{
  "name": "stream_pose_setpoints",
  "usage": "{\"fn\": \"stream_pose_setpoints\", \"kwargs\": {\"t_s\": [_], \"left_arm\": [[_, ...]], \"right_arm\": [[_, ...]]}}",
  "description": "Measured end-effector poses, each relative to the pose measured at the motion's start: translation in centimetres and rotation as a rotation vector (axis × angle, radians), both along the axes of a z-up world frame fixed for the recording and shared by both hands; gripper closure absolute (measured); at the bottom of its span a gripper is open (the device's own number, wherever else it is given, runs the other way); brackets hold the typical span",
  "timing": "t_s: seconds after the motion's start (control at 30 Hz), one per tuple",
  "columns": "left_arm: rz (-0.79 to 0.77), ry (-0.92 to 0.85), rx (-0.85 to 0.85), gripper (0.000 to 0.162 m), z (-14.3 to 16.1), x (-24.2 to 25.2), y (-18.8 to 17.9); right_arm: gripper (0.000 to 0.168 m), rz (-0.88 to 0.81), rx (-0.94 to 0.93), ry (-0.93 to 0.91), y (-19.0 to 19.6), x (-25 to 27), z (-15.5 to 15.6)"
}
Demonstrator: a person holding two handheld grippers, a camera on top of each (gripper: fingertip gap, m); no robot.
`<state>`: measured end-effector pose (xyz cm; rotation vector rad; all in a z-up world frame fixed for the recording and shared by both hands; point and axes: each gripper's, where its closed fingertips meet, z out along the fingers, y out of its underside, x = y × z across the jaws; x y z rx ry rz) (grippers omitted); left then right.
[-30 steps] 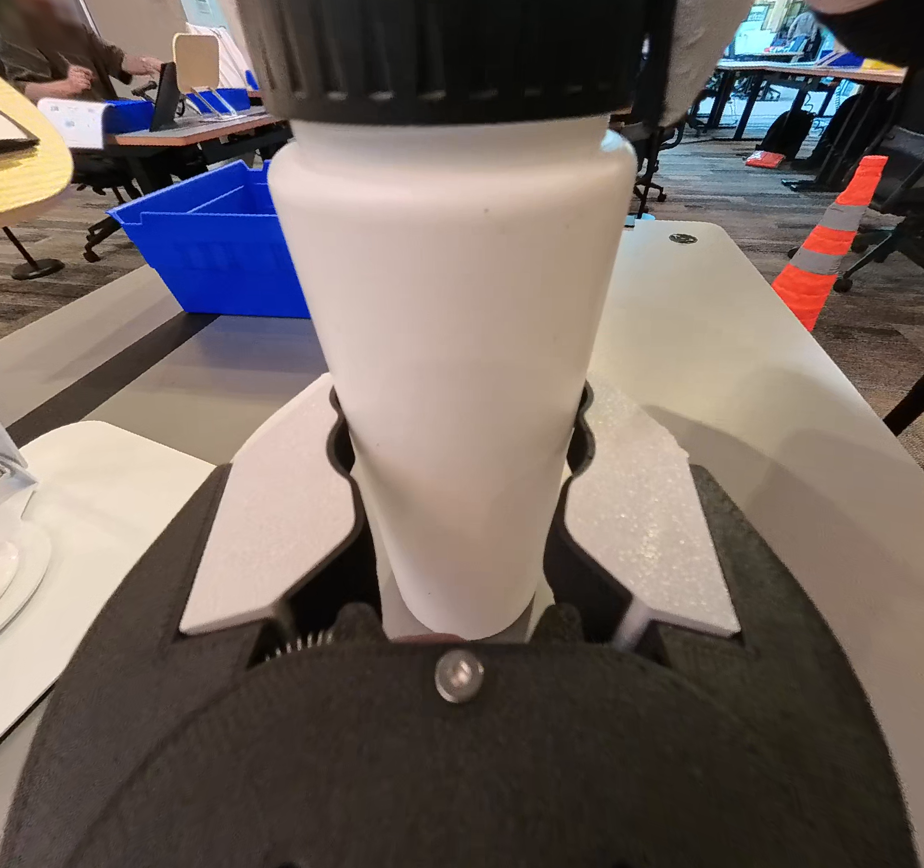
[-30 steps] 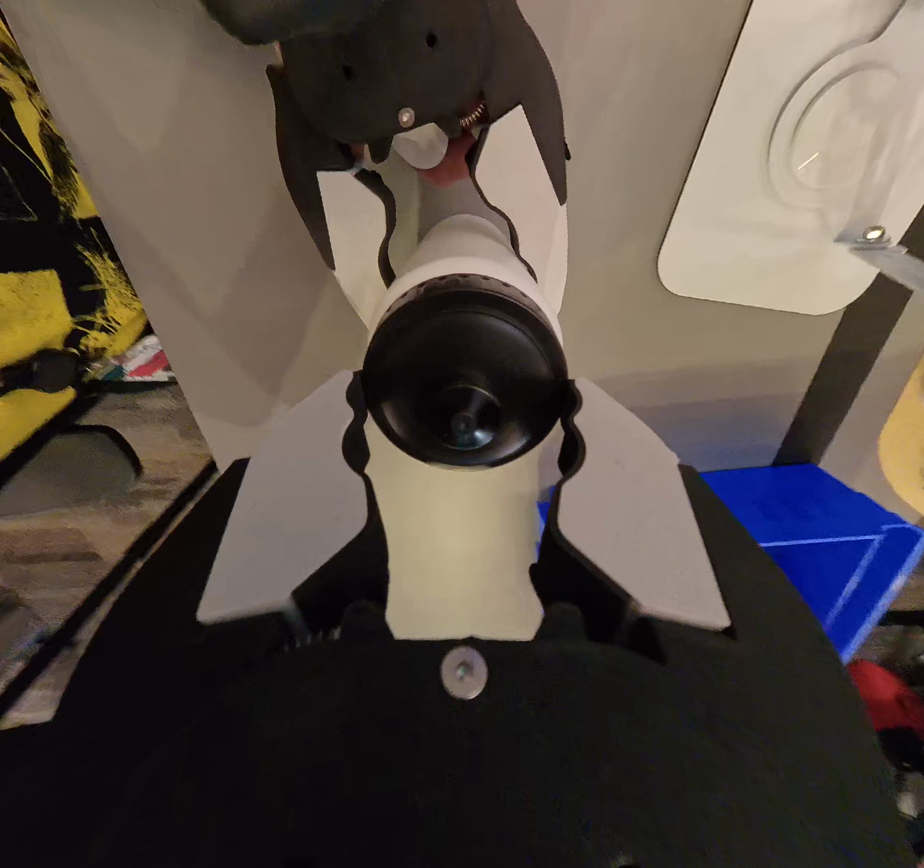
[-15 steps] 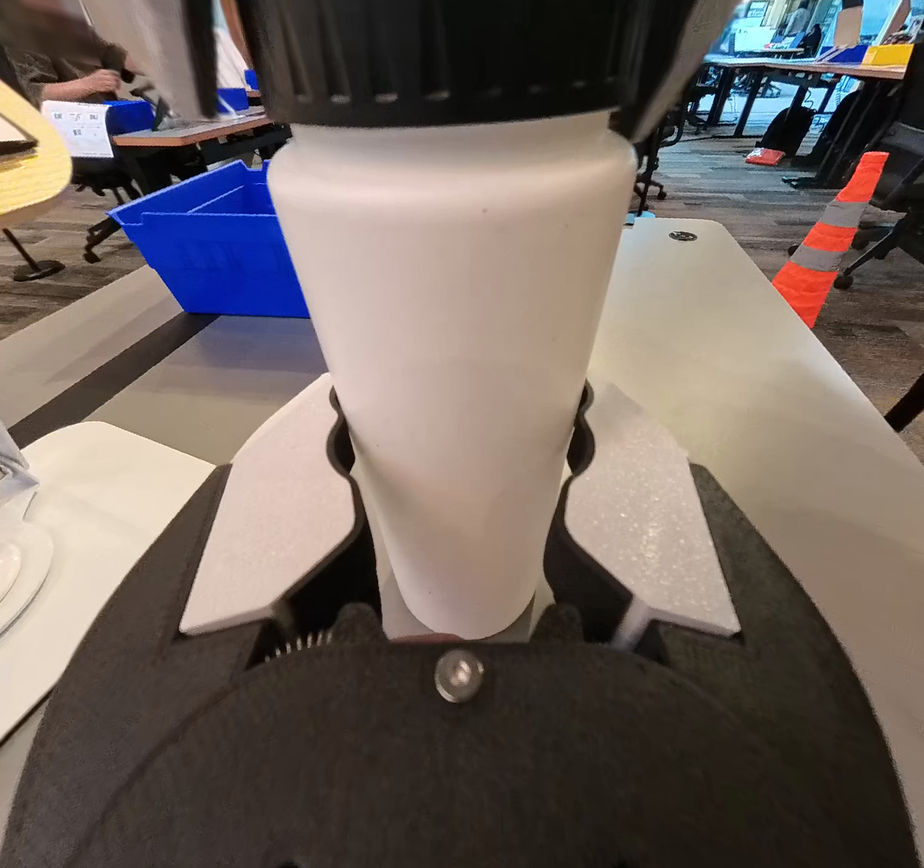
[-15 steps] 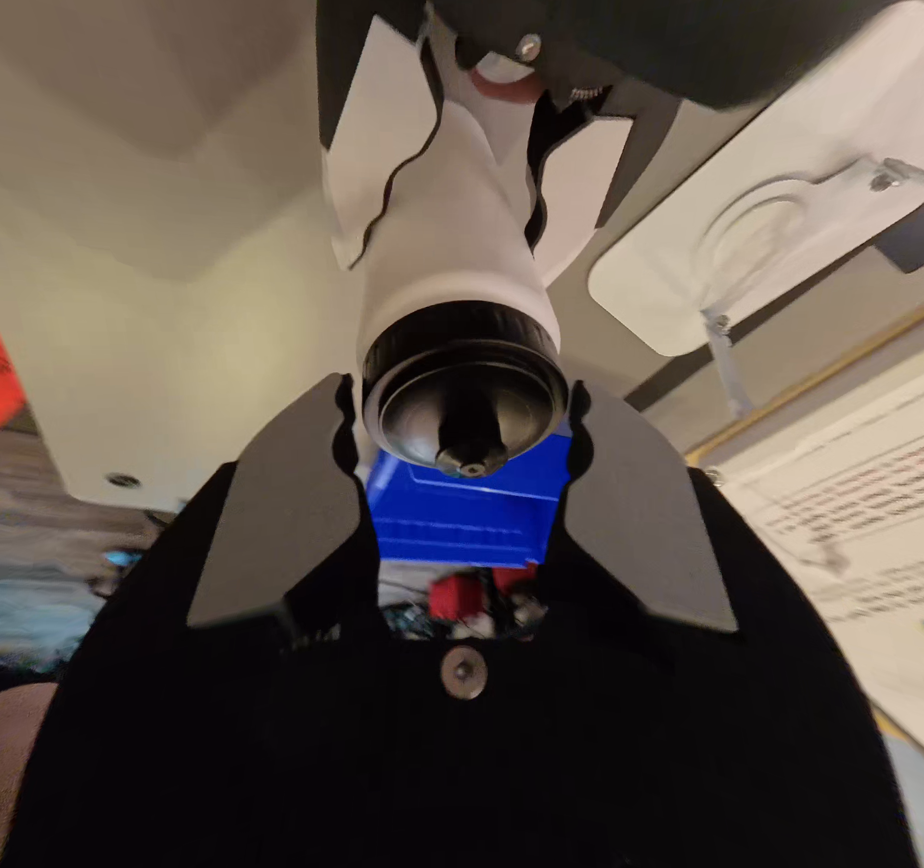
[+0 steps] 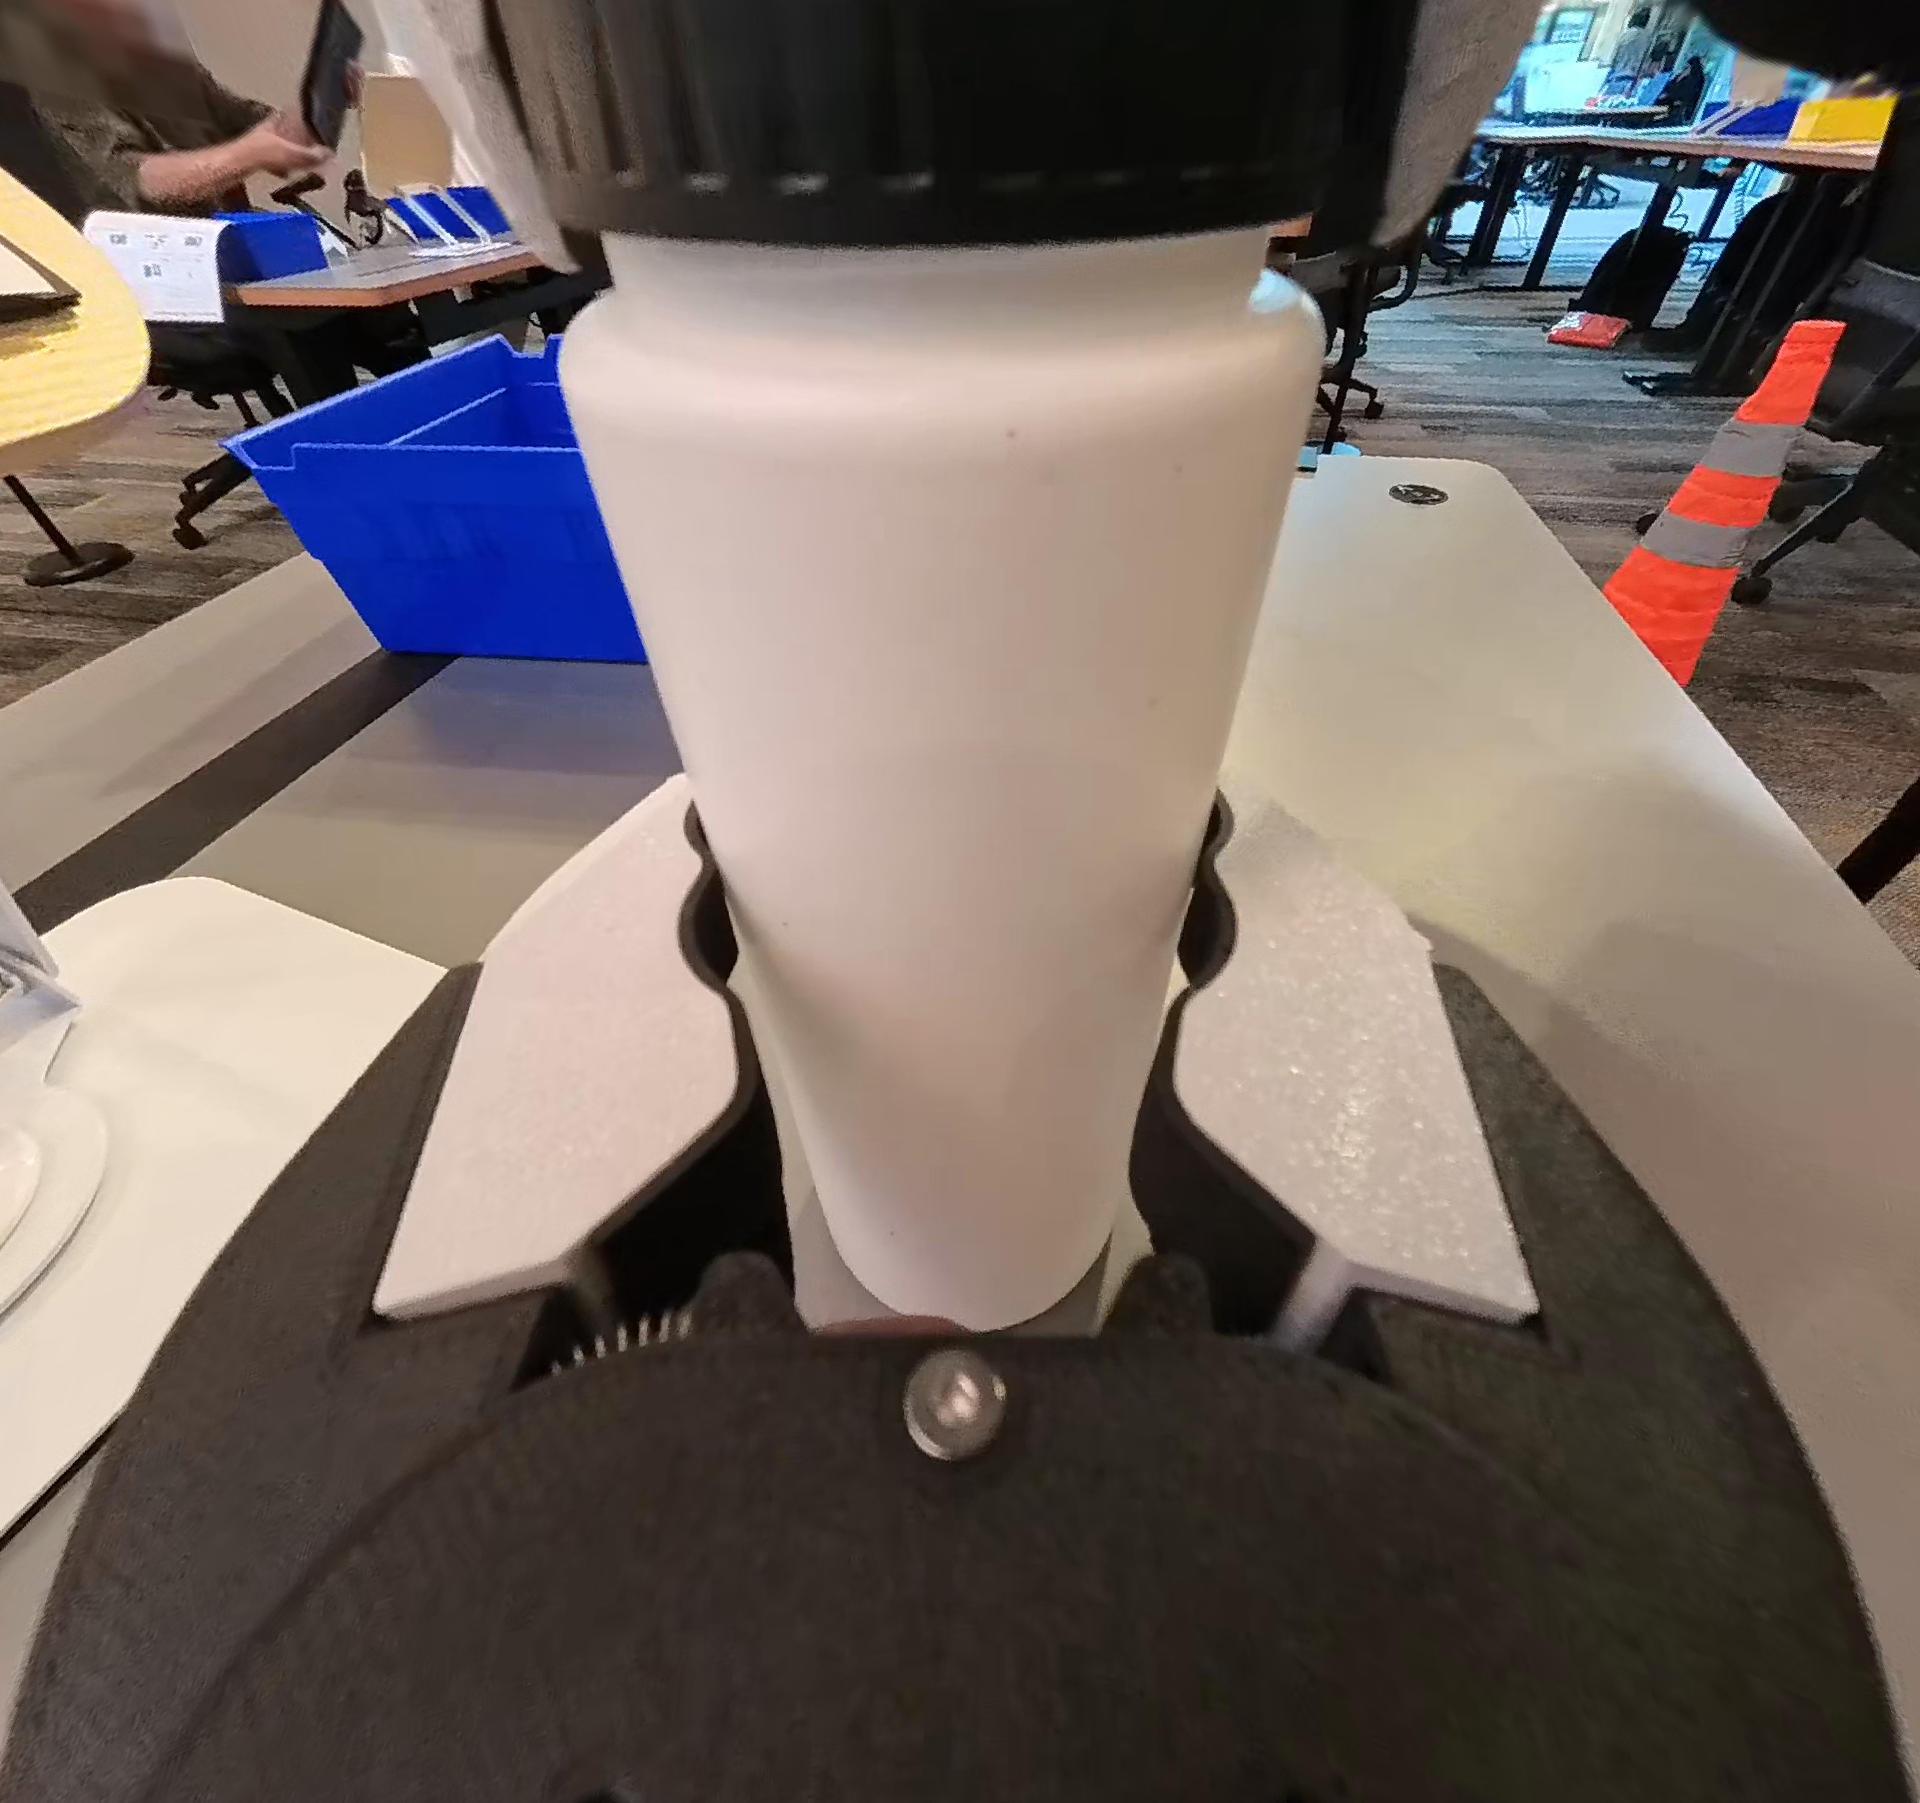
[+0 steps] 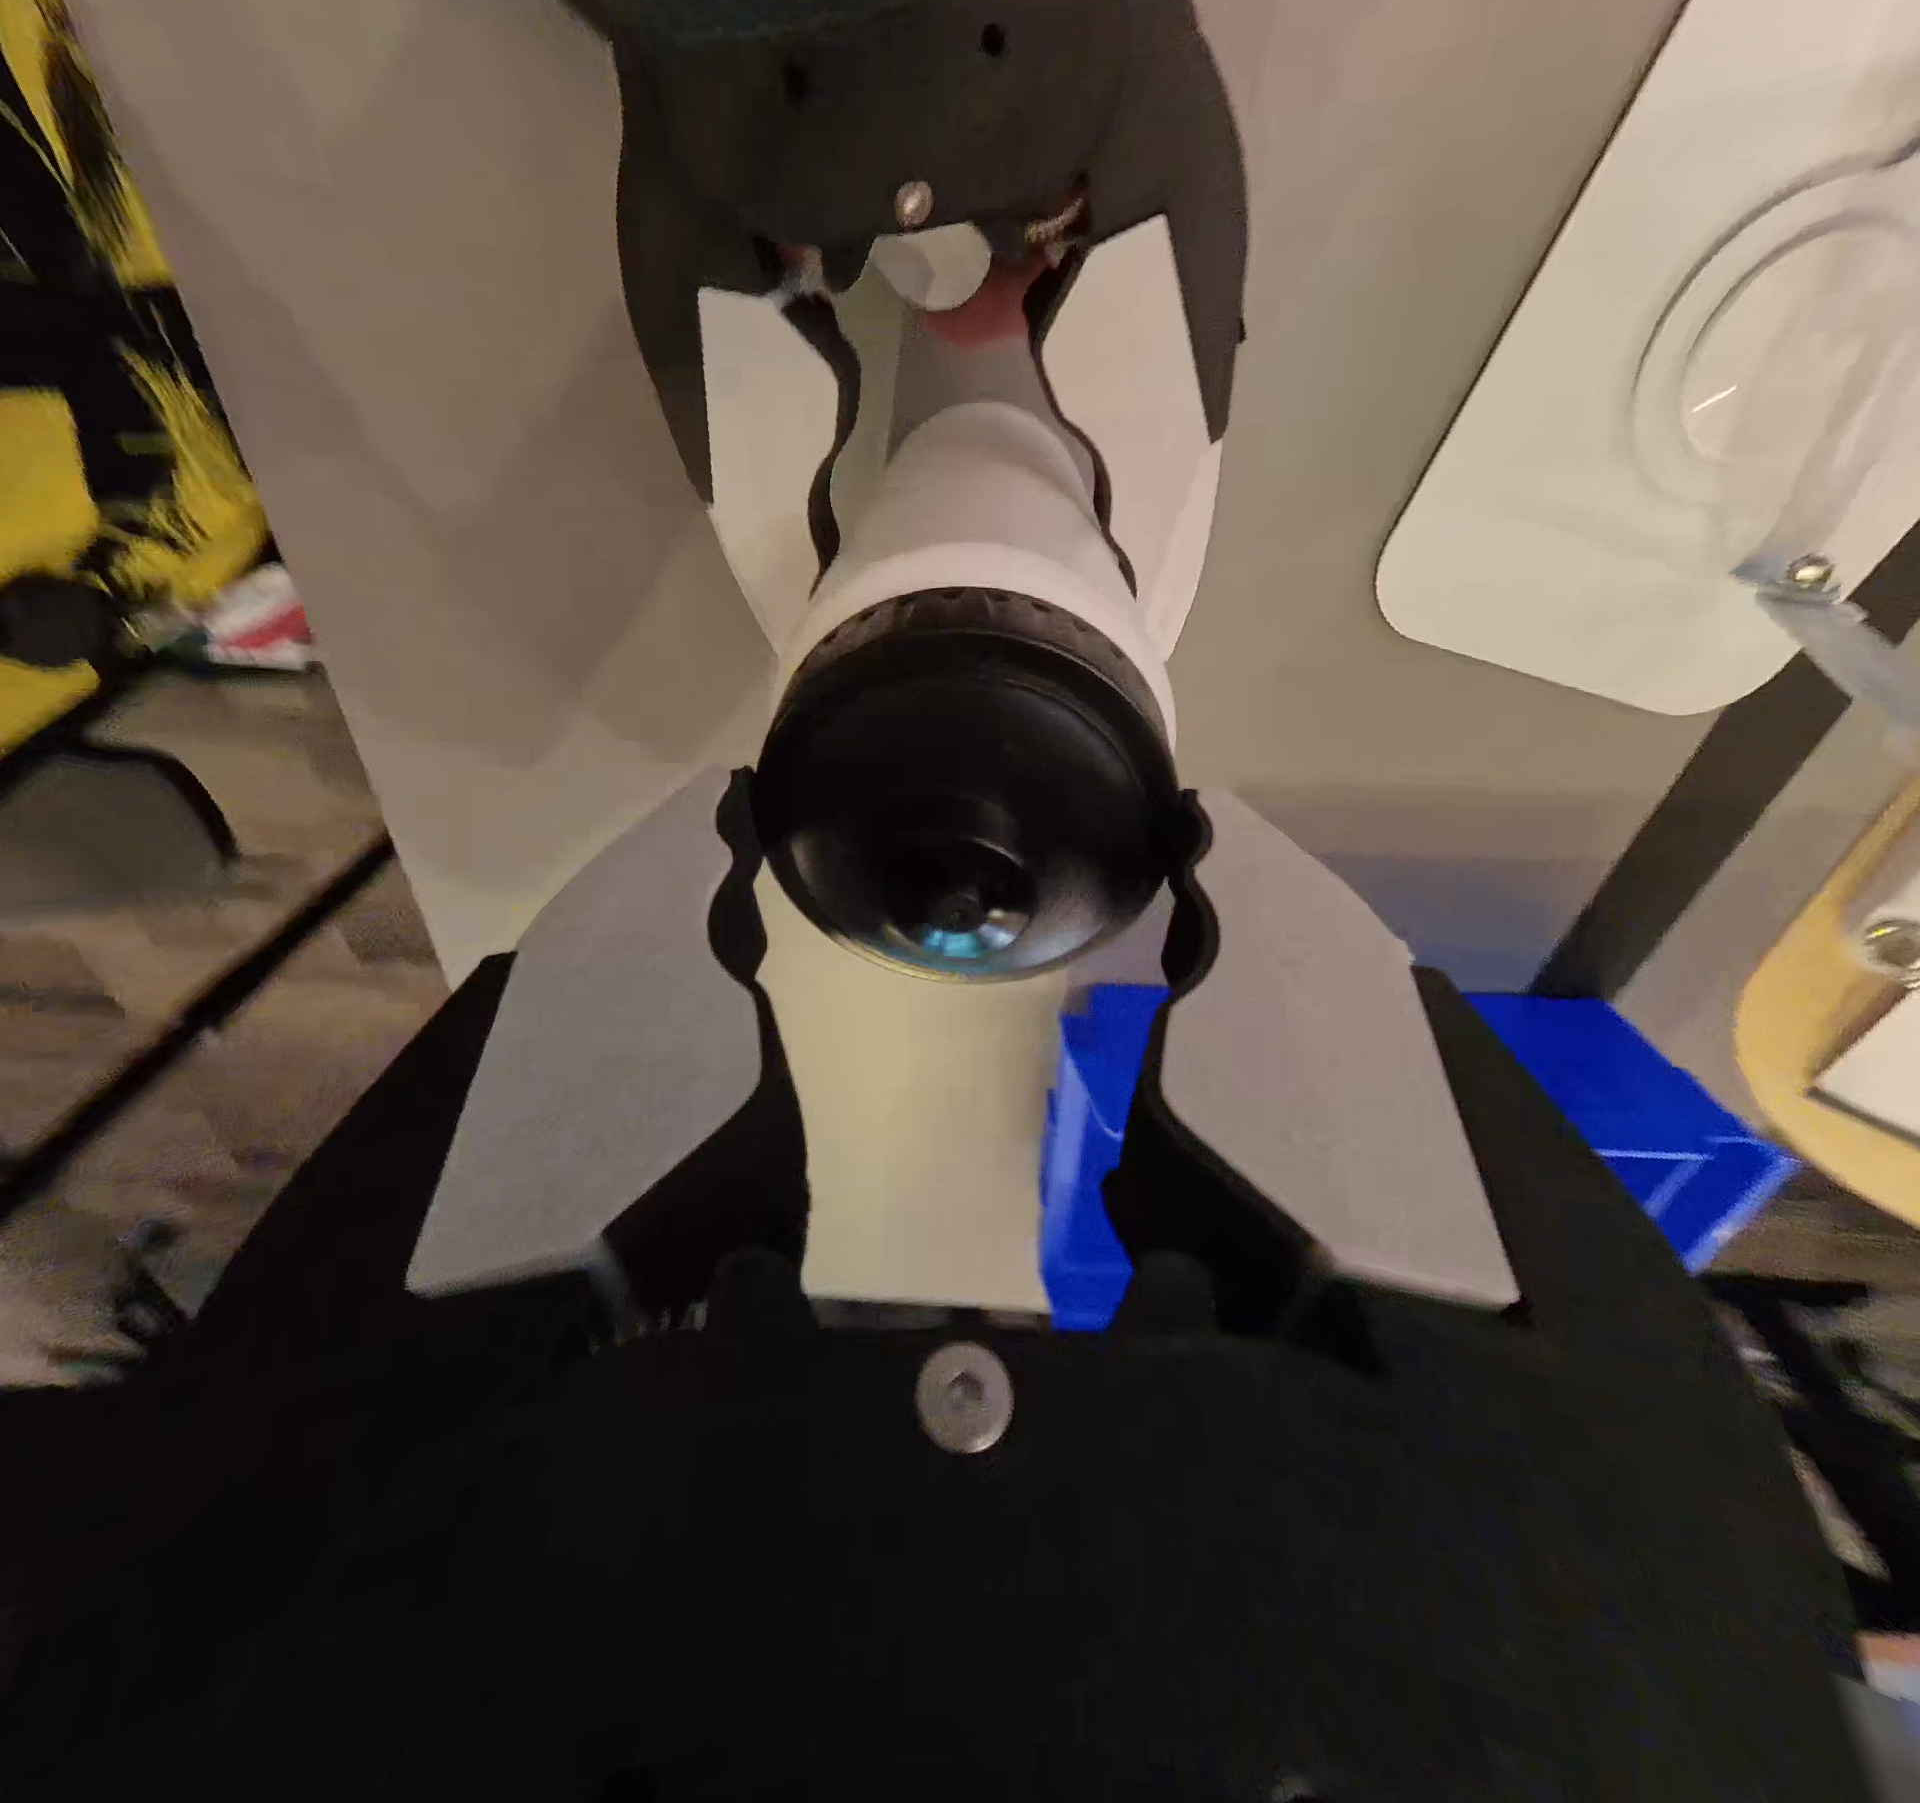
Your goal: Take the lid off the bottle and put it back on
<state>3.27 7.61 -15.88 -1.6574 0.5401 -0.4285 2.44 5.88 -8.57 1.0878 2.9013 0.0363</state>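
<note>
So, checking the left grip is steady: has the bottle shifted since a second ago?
No. In the left wrist view the bottle sits in the same place against the blue bin and orange cone.

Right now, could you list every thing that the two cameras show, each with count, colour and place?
bottle: 1, white, held upright over the table, between the left gripper's fingers
lid: 1, black, ribbed, on the bottle's top
table: 1, light grey, under the bottle
bin: 1, blue, on the table behind the bottle
traffic cone: 1, orange with grey bands, on the floor to the right
white board: 1, white, at the left of the table
person: 1, seated at a far desk, upper left
left gripper: 1, black with white fingers, shut on the bottle
right gripper: 1, black with grey fingers, around the lid
</note>
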Motion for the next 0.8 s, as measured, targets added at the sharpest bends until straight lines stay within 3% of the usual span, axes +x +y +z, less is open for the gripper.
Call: {"fn": "stream_pose_setpoints", "kwargs": {"t_s": [0.23,0.37,0.47,0.67,0.8], "left_arm": [[0.002,-0.011,-0.003,0.077,0.0,-0.2,0.0],[0.010,-0.007,-0.004,0.077,0.0,-0.6,0.0],[0.010,-0.009,-0.004,0.077,0.0,-0.6,0.0],[0.011,-0.008,-0.003,0.077,0.0,-0.6,0.0],[0.011,-0.004,-0.001,0.077,0.0,-0.6,0.0]], "right_arm": [[0.093,0.518,0.397,-0.132,1.1,-0.6,0.6],[0.094,0.626,0.528,-0.130,1.3,-1.1,0.8],[0.094,0.520,0.446,-0.050,1.0,-1.2,0.7],[0.084,-0.014,0.075,0.087,-0.2,-1.2,1.5],[0.098,-0.209,-0.075,0.066,-0.2,-0.8,1.0]]}}
